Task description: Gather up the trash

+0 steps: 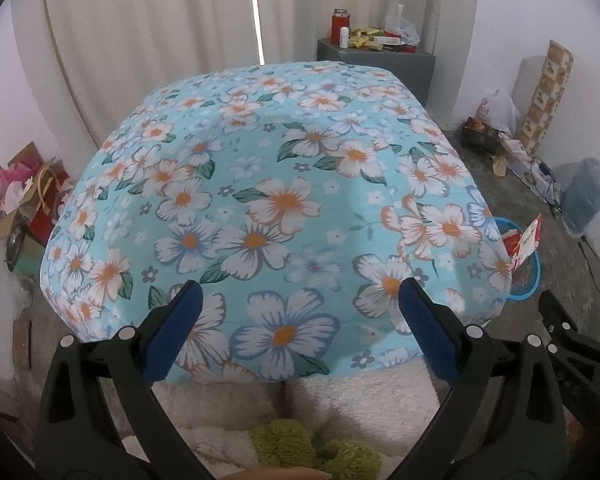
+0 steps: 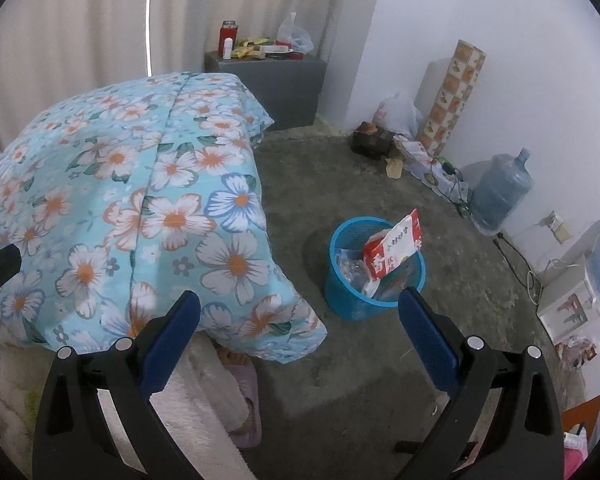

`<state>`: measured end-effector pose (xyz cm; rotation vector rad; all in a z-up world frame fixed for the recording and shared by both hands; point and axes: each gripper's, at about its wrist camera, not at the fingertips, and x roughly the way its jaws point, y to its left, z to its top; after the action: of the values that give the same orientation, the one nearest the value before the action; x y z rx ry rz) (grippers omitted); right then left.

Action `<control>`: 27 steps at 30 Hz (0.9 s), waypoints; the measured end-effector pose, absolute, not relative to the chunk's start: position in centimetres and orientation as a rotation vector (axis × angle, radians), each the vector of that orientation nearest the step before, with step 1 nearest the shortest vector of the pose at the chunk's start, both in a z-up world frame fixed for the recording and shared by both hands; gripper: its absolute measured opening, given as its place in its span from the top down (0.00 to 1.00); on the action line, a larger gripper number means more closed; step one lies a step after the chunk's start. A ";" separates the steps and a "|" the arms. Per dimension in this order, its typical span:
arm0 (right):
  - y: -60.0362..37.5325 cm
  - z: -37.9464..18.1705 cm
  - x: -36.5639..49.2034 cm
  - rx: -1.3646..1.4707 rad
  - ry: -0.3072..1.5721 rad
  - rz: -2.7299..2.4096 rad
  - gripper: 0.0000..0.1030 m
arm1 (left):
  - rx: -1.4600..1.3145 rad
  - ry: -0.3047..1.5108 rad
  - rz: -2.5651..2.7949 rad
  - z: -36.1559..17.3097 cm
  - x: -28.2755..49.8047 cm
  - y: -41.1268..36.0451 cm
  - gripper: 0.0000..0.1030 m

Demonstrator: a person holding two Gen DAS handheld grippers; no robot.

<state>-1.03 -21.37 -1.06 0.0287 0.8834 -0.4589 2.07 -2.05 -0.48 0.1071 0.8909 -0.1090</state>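
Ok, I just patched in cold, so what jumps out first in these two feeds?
The big floral quilt fills the left wrist view, spread under the open left gripper. In the right wrist view, a blue basket stands on the concrete floor beside the quilt, with a red-and-white wrapper sticking out; the right gripper is open and empty.

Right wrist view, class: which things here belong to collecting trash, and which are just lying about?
Belongs to the job:
blue bin
red-and-white packet sticking out of it
right gripper, open

Just lying about:
floral quilt
water jug
grey cabinet
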 end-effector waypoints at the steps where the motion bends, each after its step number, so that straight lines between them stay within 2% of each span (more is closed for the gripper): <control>1: -21.5 -1.1 -1.1 0.029 0.884 -0.460 0.06 | 0.109 0.889 -0.110 -0.4 2.1 -2.1 0.09; 27: -22.7 0.7 -2.0 0.020 0.857 -0.526 0.06 | 0.081 0.887 -0.130 0.0 2.2 -2.7 0.09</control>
<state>-1.98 -22.70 0.71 0.0203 0.8567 -0.5256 2.23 -2.68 0.05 0.0811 0.8869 -0.1300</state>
